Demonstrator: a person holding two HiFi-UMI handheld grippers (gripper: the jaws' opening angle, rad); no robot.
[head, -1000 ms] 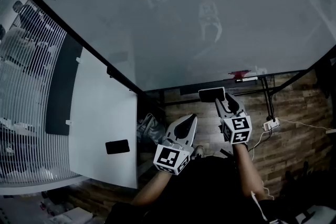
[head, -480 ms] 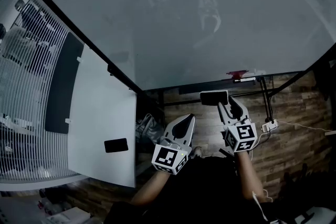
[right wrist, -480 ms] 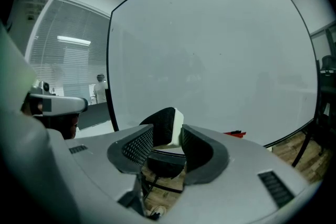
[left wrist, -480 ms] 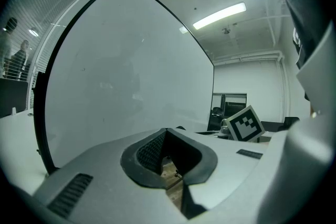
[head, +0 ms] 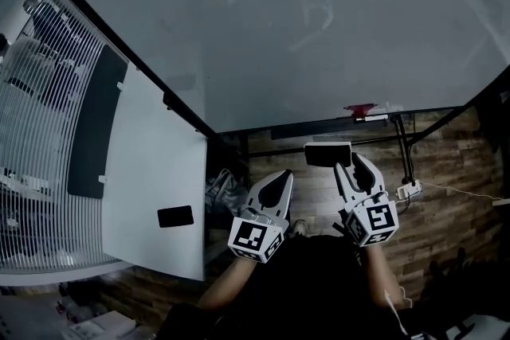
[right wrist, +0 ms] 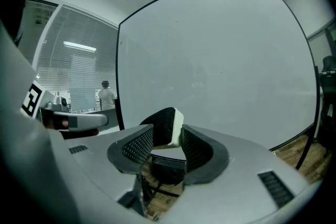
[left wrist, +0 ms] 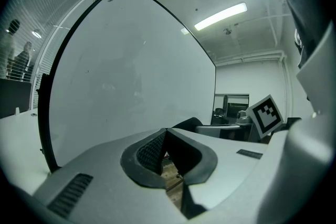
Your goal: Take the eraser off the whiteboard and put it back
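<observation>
Your right gripper (head: 351,165) is clamping the eraser (head: 327,154) off the whiteboard (head: 279,28), so you are facing only the putting-back.

Wood-plank floor (head: 454,207), white power strip (head: 410,189) on it — cord (head: 462,189) trailing right, slatted blinds (head: 36,171) at left
</observation>
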